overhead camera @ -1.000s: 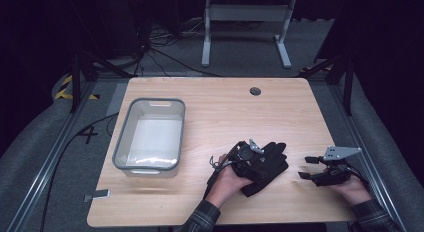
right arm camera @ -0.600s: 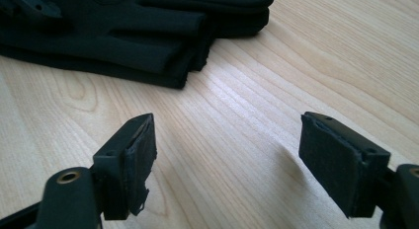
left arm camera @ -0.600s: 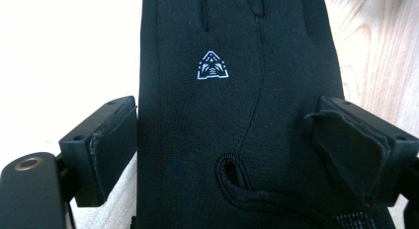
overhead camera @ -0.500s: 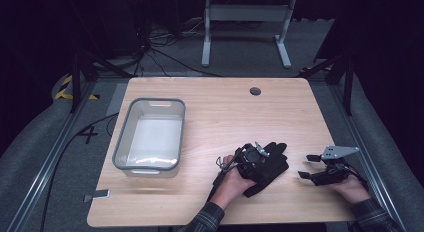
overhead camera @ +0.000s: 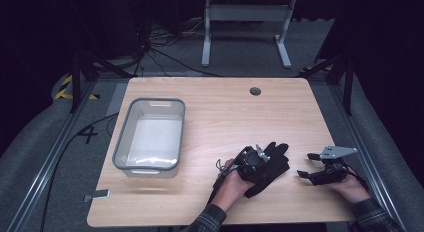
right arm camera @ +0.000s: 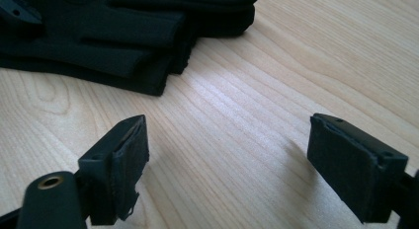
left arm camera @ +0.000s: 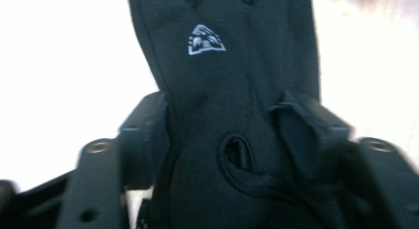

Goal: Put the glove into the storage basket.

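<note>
Glove (overhead camera: 270,164), black, lies on the near right part of the wooden table (overhead camera: 220,107) in the high view, its fingers pointing away and to the right; the left gripper (overhead camera: 256,161), held in the person's left hand (overhead camera: 231,184), sits over the glove's cuff end; the right gripper (overhead camera: 306,167), held in the right hand (overhead camera: 347,184) and carrying a grey three-cornered plate, rests just to the right of the glove and apart from it, jaws pointing toward it; a clear plastic bin (overhead camera: 150,134) stands well apart on the table's left half, and a round hole (overhead camera: 255,91) marks the far edge of the tabletop. Left gripper view: the glove (left arm camera: 232,105) runs up between the two black jaws, a small pale logo (left arm camera: 205,40) on its back; both pads press into the fabric on either side; the jaws have just been closing, and they now pinch the glove at about half their spread. Right gripper view: the two pads stand wide apart over bare wood (right arm camera: 237,120), with nothing between them; the jaws have just been opening; the glove (right arm camera: 128,36) lies ahead and to the upper left, its stacked finger ends close to the jaws but not touching them.
</note>
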The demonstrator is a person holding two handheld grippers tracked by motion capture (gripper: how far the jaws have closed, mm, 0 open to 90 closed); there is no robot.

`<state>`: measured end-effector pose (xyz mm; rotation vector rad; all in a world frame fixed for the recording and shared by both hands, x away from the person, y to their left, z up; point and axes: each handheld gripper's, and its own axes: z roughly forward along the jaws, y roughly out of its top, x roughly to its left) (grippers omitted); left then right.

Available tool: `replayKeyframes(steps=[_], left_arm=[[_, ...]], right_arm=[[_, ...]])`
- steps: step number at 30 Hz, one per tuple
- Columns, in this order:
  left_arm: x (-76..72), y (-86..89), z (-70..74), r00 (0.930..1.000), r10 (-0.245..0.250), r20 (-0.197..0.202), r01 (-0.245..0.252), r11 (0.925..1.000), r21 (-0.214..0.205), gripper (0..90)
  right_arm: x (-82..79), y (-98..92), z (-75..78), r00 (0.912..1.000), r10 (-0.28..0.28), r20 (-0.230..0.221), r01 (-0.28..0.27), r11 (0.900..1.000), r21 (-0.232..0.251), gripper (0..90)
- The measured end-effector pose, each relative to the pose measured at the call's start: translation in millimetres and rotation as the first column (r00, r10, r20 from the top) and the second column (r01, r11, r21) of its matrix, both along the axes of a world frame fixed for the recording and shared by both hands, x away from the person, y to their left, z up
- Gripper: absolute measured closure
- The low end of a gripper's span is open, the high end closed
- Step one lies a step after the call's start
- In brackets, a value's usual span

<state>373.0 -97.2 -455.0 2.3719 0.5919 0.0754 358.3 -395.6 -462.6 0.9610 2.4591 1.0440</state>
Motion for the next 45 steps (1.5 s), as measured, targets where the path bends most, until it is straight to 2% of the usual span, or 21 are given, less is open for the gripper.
replayKeyframes(steps=[4, 9, 14, 20, 24, 25, 27, 31, 33, 45], left_arm=[[-0.1, -0.1, 0.7, 0.9996, -0.018, -0.023, 0.018, 0.9998, -0.013, 59.1], [1.1, -0.1, 0.9, 0.9982, -0.009, -0.06, 0.007, 0.9995, -0.031, 65.4], [2.9, 1.5, 4.2, 0.9968, -0.014, -0.079, 0.011, 0.9991, -0.04, 66.6], [0.4, 2.5, 15.3, 0.9971, -0.033, -0.069, 0.031, 0.999, -0.033, 66.7], [-1.3, 5.9, 23.4, 0.9972, -0.029, -0.068, 0.025, 0.9982, -0.054, 66.6], [-0.9, 7.0, 25.5, 0.9974, -0.033, -0.065, 0.029, 0.9984, -0.048, 66.6], [-0.7, 8.9, 28.7, 0.9978, -0.028, -0.06, 0.025, 0.9984, -0.051, 66.6], [0.8, 17.3, 38.6, 0.9981, -0.014, -0.06, 0.01, 0.9975, -0.069, 66.6], [1.9, 22.0, 42.5, 0.9977, -0.009, -0.068, 0.004, 0.9973, -0.073, 66.6], [9.6, 55.7, 68.7, 0.9983, 0.037, -0.045, -0.04, 0.9961, -0.079, 66.0]], right_arm=[[-0.3, 1.8, -3.0, 0.9999, 0.008, 0.008, -0.008, 0.9999, -0.01, 15.0], [0.0, 2.0, -4.5, 0.9999, 0.007, 0.014, -0.007, 1.0, 0.002, 13.8], [0.3, 1.9, -4.4, 0.9998, 0.016, 0.009, -0.016, 0.9999, 0.0, 12.6], [0.3, 2.0, -4.4, 0.9998, 0.016, 0.009, -0.016, 0.9999, -0.001, 12.5], [0.2, 1.9, -4.4, 0.9998, 0.019, 0.009, -0.019, 0.9998, -0.003, 12.4], [0.2, 1.8, -4.4, 0.9997, 0.021, 0.009, -0.021, 0.9998, -0.004, 12.4], [0.5, 1.9, -4.6, 0.9998, 0.019, 0.009, -0.019, 0.9998, -0.008, 8.6], [1.4, 3.0, -5.6, 0.9999, 0.012, -0.011, -0.013, 0.9996, -0.026, 0.6], [1.4, 3.2, -5.6, 0.9998, 0.014, -0.011, -0.014, 0.9995, -0.028, 0.3], [1.6, 2.8, -5.7, 0.9998, 0.02, -0.011, -0.02, 0.9994, -0.029, 0.3]])
